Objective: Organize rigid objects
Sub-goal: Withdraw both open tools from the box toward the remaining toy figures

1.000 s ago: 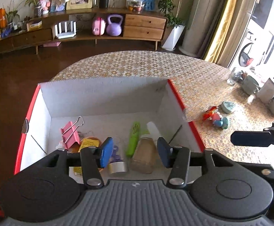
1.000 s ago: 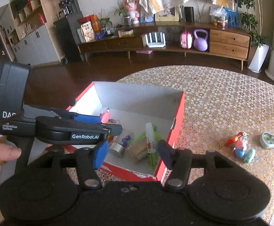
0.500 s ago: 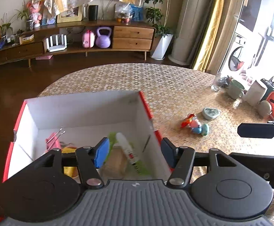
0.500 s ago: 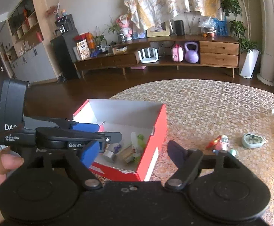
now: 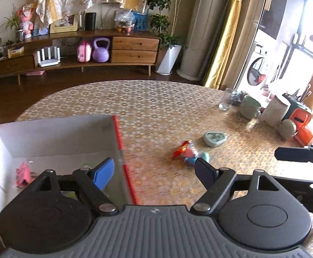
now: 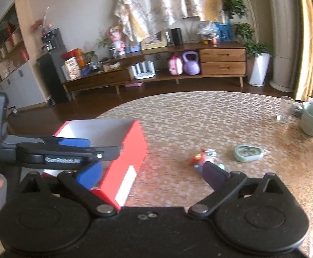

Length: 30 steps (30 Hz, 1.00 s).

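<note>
Both the left gripper (image 5: pixel 154 169) and right gripper (image 6: pixel 154 173), jaws just opened wide and empty, faced the small red-and-blue plastic toy figure (image 5: pixel 186 153) lying ahead between them; simultaneous reaches risked collision.

The left gripper (image 5: pixel 154 172) has black linkage arms with silver pivot screws, blue finger pads and a ribbed grey body; the right gripper (image 6: pixel 154 172) is black throughout, blue-padded, two small screws near its centre. White "GenRobot.AI" lettering marks the left gripper's side.
</note>
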Each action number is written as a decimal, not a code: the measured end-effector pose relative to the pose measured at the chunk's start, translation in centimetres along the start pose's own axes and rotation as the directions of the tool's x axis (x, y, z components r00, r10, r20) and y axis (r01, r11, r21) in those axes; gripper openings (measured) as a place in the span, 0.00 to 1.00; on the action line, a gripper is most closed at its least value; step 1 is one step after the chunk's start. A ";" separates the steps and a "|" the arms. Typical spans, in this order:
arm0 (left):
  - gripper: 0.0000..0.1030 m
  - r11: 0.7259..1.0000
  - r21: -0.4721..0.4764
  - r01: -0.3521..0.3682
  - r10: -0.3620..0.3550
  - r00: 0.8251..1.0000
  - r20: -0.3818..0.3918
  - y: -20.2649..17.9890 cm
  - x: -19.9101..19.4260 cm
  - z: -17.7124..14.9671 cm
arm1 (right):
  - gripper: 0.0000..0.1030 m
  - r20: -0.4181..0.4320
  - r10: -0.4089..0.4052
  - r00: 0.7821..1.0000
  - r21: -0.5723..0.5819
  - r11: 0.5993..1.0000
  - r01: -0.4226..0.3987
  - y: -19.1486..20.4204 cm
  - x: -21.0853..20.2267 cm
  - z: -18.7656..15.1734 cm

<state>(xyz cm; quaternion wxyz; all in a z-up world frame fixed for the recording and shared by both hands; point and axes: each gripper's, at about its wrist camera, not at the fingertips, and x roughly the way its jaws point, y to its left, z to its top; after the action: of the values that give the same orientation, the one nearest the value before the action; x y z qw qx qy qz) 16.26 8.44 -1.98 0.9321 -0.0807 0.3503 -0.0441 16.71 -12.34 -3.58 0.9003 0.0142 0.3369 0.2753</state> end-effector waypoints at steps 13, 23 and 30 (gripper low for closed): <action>0.95 0.999 0.015 0.043 -0.042 0.998 -0.039 -4.8 4.9 -0.8 | 1.00 -0.030 -0.115 0.993 0.079 0.990 0.117 -8.6 0.6 -1.7; 0.95 1.000 -0.013 0.012 -0.013 0.997 -0.081 -6.5 10.0 -1.2 | 1.00 -0.087 -0.177 0.980 0.127 0.974 0.187 -13.9 3.3 -3.0; 0.95 0.999 -0.032 -0.038 0.035 0.994 -0.105 -6.8 13.8 -0.7 | 0.99 -0.123 -0.179 0.976 0.131 0.972 0.195 -16.5 5.9 -3.5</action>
<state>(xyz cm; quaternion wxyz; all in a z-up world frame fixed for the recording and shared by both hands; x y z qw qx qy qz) 25.99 -0.23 -10.25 0.9116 -0.0876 0.4008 -0.0254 26.24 -23.91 -13.28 0.8989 0.0311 0.4048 0.1647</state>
